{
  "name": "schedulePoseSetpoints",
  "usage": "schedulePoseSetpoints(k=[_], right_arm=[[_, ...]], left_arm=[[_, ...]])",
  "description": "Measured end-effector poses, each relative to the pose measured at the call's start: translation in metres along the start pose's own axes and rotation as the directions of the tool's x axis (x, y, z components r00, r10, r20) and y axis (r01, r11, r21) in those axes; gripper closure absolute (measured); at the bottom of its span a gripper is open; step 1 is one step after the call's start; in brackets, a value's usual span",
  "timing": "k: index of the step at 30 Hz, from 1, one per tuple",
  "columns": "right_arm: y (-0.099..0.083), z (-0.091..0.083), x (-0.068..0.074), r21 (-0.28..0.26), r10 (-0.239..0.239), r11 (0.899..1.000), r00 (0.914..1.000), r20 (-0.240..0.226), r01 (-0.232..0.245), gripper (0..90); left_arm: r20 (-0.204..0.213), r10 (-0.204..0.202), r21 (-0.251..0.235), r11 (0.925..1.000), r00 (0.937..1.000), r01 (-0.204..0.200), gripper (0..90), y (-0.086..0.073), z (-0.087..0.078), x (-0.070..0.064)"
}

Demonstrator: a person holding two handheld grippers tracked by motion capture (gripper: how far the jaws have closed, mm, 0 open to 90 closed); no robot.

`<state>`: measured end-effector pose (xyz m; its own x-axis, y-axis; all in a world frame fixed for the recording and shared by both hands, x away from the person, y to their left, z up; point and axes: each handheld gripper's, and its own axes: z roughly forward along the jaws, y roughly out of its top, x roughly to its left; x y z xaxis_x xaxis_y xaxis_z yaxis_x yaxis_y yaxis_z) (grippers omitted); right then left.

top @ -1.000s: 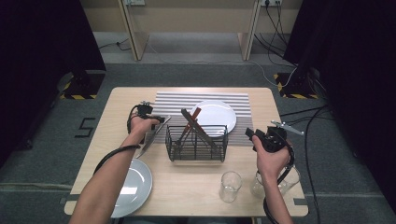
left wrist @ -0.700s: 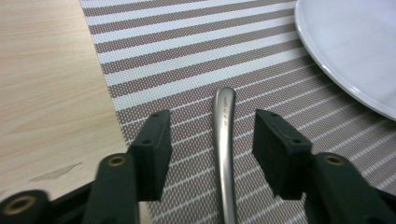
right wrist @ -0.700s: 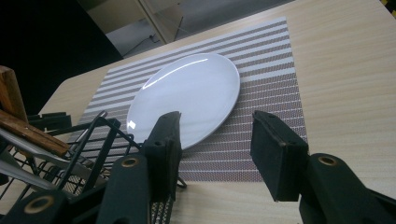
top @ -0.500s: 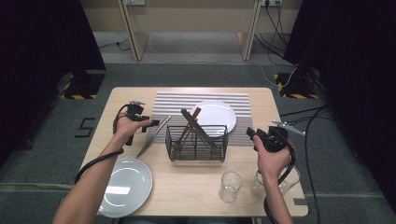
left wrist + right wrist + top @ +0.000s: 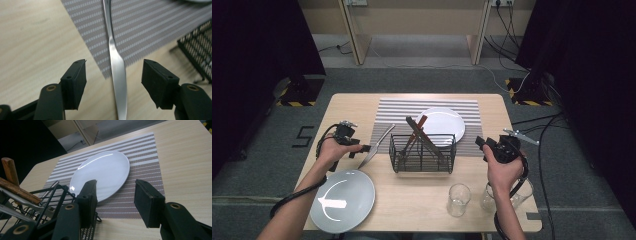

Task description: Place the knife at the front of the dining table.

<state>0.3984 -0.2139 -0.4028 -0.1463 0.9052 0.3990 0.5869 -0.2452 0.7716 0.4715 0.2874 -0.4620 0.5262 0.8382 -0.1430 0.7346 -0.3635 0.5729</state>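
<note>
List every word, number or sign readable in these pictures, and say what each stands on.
"5": a black figure marked on the grey floor, left of the table.
No readable text on the knife, the plates, the glasses, the wire basket or the striped mat.
The yellow and black hazard stripes on the stand bases are a marking, not words.

Thing: table knife [image 5: 117, 67], plain polished silver metal
Pose: lying flat, set diagonally
Place: handle end on the striped placemat [image 5: 140, 27] corner, blade end on bare wooden table [image 5: 32, 37], left of wire basket [image 5: 422, 152]
</note>
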Motion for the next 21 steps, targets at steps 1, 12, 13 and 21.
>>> schedulePoseSetpoints(k=[1,12,13,21], right_arm=[[0.000,0.000,0.000,0.000,0.002,1.000,1.0000,-0.001,-0.002,52.6],[0.000,0.000,0.001,0.001,0.003,1.000,1.0000,-0.002,-0.003,52.6],[0.000,0.000,0.000,0.001,0.002,1.000,1.0000,-0.003,-0.002,52.6],[0.000,0.001,0.002,0.004,0.001,1.000,1.0000,-0.002,-0.001,52.7]], left_arm=[[0.000,0.000,0.009,1.0000,1.0000,0.000,37.5,-0.004,0.001,-0.001],[-0.015,0.012,0.075,0.9972,0.9998,-0.011,45.0,-0.027,0.007,-0.005],[-0.030,0.023,0.089,0.9959,0.9993,-0.020,45.4,-0.029,0.007,-0.005],[-0.035,0.054,0.121,0.9914,0.9980,-0.049,50.2,-0.034,0.007,-0.011]])
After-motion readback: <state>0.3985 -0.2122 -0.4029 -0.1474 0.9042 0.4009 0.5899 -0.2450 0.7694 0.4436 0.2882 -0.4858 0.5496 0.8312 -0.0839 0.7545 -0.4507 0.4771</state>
